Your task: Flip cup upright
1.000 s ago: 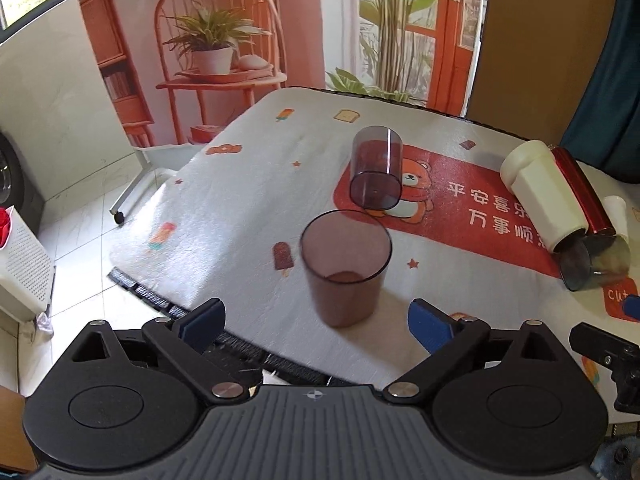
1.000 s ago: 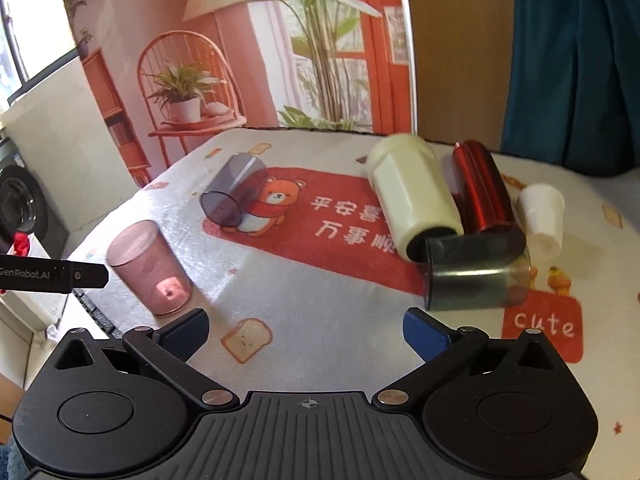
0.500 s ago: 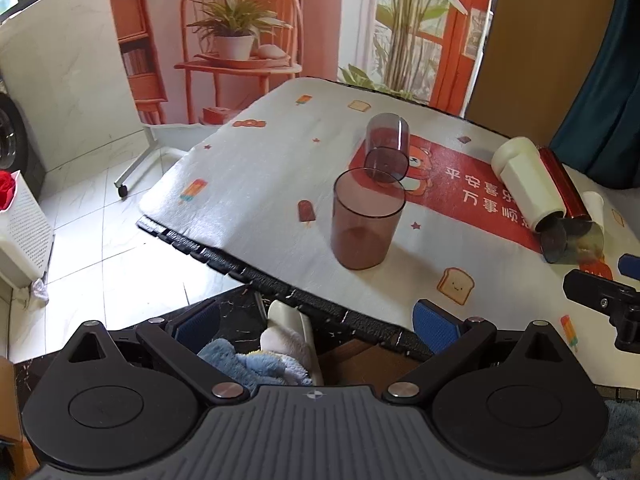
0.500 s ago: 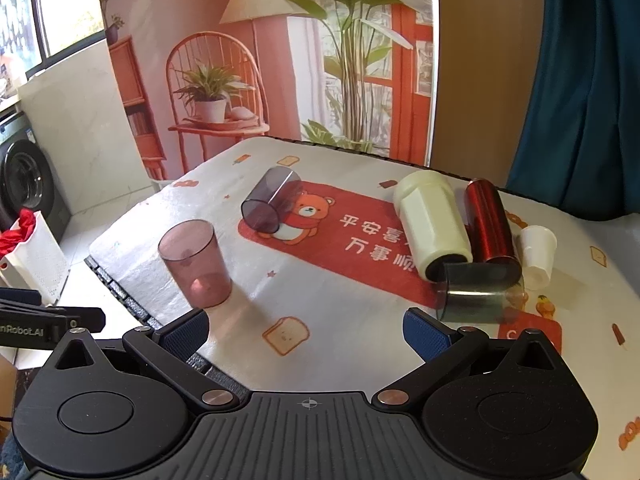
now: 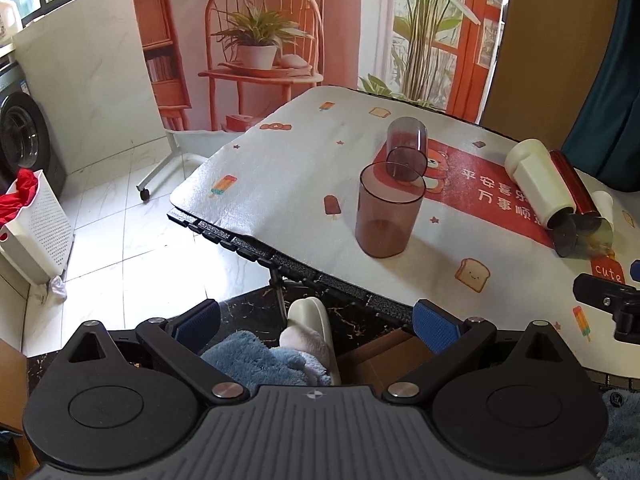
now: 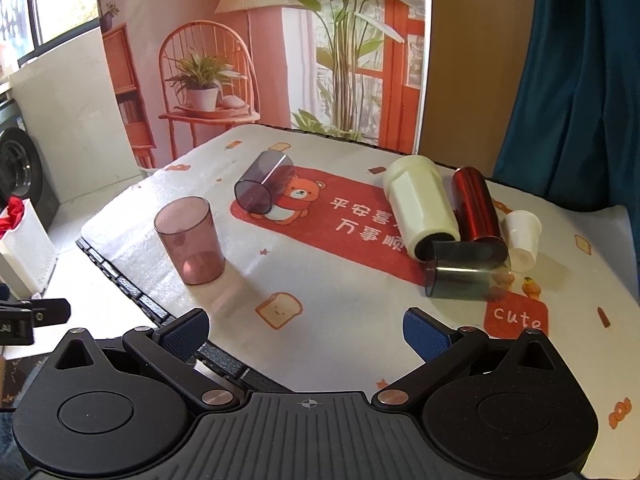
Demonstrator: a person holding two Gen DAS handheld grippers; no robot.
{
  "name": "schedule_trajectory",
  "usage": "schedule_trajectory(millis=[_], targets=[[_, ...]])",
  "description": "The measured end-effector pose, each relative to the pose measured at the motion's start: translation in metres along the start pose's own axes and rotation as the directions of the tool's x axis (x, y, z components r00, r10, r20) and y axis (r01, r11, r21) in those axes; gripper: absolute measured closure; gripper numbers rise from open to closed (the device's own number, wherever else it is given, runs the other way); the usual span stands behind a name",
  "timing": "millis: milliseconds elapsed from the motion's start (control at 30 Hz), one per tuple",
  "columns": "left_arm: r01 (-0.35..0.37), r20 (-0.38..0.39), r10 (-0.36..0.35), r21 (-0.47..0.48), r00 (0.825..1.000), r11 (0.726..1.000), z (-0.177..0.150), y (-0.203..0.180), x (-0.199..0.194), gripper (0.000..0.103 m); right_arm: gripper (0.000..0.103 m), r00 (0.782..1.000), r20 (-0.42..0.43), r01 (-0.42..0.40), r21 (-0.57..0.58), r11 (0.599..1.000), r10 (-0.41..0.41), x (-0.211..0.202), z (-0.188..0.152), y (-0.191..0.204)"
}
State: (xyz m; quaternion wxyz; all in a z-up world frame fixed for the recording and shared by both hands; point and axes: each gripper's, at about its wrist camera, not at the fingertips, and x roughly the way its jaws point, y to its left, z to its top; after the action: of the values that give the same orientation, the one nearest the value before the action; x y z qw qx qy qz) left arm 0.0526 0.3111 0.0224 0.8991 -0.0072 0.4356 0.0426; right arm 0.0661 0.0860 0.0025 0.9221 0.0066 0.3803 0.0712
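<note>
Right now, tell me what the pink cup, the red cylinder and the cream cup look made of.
Pink cup: likely clear tinted plastic, smooth; its base and the cloth show through the wall.
Red cylinder: looks like metal or metallic-coated, glossy; bright streaks run along its length.
Cream cup: opaque plastic by the look, faceted, soft sheen; ceramic cannot be ruled out.

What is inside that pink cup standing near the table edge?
Nothing that shows: the upright pink see-through cup looks empty down to its base. Behind it, a purple cup lies on its side on the bear picture, partly covering it.
</note>
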Motion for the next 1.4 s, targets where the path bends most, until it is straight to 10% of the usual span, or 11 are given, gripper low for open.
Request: schedule_trajectory(millis=[1400], targets=[[-0.035,0.017,0.034,0.013,0.999,0.999,0.002,-0.001,-0.006,0.000,0.000,1.000,0.005,0.010,0.042,0.999,-0.011,0.001,-0.008,-0.015]])
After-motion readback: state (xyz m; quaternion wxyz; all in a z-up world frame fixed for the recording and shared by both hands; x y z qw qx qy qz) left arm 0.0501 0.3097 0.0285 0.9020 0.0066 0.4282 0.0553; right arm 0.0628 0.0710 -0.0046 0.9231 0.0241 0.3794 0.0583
